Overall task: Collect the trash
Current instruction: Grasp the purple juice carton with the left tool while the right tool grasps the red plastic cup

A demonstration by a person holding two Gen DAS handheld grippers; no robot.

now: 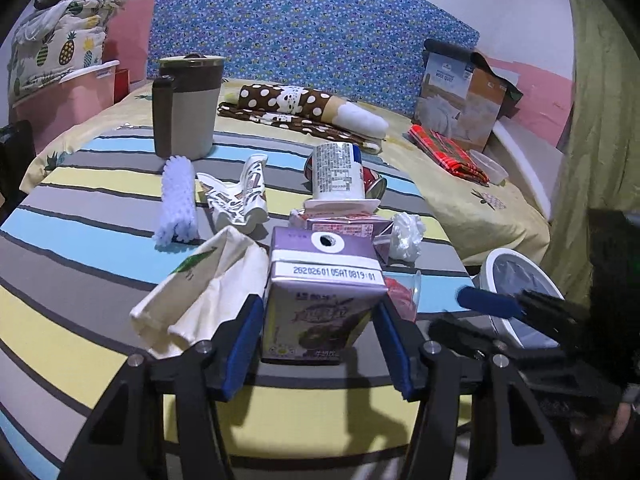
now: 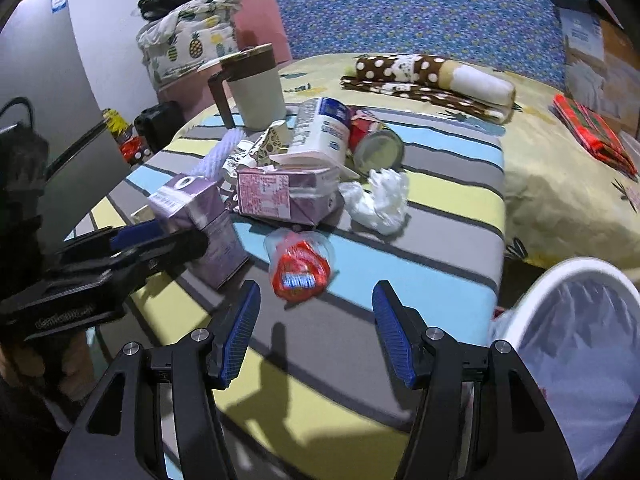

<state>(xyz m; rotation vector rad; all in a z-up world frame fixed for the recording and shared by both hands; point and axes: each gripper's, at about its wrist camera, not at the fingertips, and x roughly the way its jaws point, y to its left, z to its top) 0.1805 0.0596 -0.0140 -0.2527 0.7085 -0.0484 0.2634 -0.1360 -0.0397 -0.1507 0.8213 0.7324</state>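
A purple drink carton [image 1: 320,300] stands upright on the striped table [image 1: 80,240], with a round punched hole in its top and a printed date code along the front edge. The left gripper [image 1: 318,344] has its blue pads on both sides of the carton; the pads sit right at its edges, but I cannot tell whether they press on it. The right gripper [image 2: 316,332] is spread wide with nothing between its fingers, hovering above a clear bag with a red wrapper [image 2: 298,266] inside.

Behind the carton lies a second carton [image 2: 280,196] on its side, pink and purple, with a white cup [image 2: 320,130] tipped over it and a red can [image 2: 372,140] beside that. A crumpled white plastic wad [image 2: 378,198] rests just to the right. A folded cream paper bag [image 1: 196,296] lies left of the upright carton.

The table cover carries blue, yellow and grey stripes. A white bin [image 2: 580,320] with a liner stands off the table's right edge. Farther back are a brown-and-cream jug [image 1: 186,106], a polka-dot cushion [image 1: 292,100] and a blue floral panel [image 1: 312,28].
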